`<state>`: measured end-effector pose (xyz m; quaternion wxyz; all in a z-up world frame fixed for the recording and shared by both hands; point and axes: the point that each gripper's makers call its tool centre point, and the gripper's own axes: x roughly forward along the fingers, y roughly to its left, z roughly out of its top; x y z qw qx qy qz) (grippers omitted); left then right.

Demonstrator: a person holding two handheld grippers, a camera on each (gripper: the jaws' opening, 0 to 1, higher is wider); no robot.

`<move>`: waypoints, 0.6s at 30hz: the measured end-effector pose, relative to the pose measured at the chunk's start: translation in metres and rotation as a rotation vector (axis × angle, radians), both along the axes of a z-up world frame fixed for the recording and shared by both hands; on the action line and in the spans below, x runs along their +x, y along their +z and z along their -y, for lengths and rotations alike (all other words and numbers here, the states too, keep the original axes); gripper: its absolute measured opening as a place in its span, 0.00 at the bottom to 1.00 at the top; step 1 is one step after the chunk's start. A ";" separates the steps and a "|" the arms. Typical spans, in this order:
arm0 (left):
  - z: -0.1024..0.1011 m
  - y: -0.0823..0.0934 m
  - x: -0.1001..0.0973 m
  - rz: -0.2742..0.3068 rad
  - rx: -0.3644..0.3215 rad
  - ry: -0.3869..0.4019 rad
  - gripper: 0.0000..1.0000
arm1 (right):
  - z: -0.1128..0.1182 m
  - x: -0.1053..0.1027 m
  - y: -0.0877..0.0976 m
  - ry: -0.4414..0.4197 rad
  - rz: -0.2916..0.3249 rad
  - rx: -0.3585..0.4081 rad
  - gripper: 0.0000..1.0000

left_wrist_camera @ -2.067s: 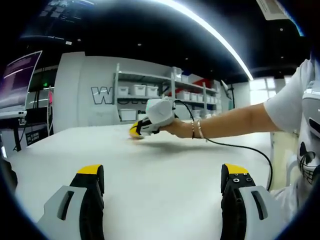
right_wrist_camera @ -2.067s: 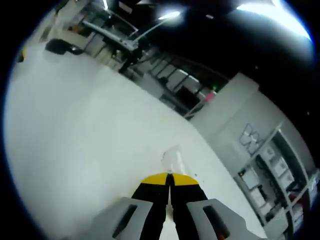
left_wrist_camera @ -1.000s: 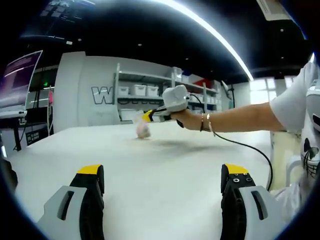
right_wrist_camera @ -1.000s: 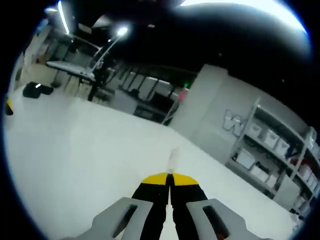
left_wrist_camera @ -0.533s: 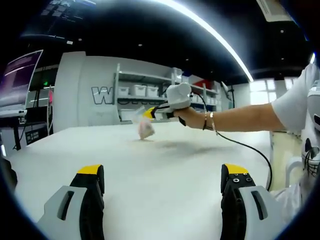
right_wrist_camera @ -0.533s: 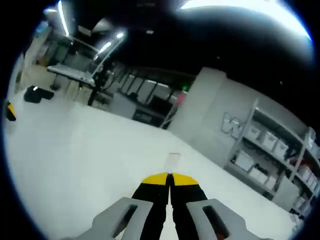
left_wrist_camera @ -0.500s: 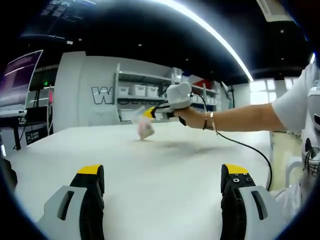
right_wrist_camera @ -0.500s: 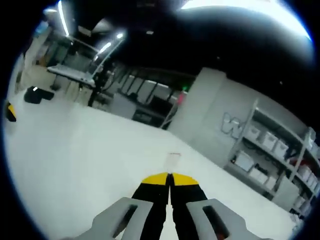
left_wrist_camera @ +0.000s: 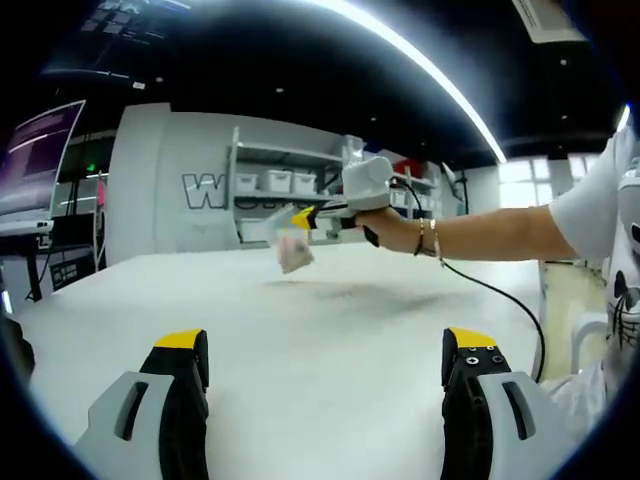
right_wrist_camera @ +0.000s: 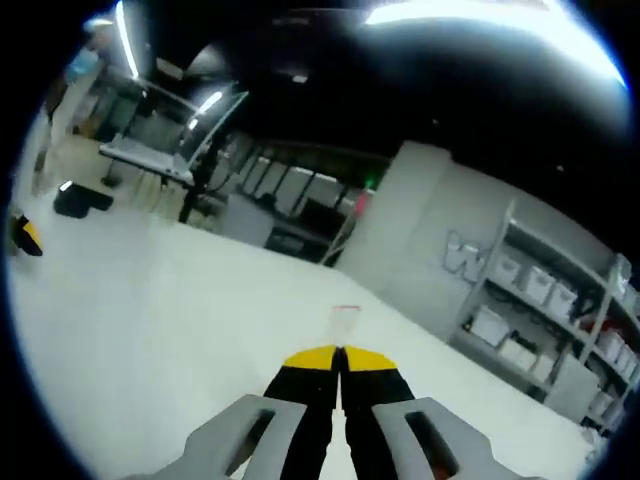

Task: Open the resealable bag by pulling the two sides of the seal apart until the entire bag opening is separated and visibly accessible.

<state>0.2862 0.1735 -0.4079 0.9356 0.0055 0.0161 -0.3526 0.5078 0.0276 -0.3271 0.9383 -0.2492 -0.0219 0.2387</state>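
The right gripper holds the resealable bag pinched above the white table; the left gripper rests spread apart.

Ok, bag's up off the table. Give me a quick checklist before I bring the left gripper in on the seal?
1. Right gripper shut on bag: ok.
2. Bag lifted off the table: ok.
3. Left gripper open, ready to pinch: ok.
4. Left gripper near the bag: not ok, it sits low and well short of it.
5. Seal separated: cannot tell, bag too small and clear.
6. Free seal edge showing past the right gripper: cannot tell.
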 end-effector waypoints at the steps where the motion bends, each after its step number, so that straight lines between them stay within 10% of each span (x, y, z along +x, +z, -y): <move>1: 0.000 0.000 0.000 0.001 0.000 0.000 0.96 | 0.000 -0.001 0.001 0.001 0.001 0.003 0.00; 18: -0.001 0.000 0.001 0.002 0.003 0.000 0.95 | 0.011 -0.004 0.006 0.011 0.003 0.039 0.00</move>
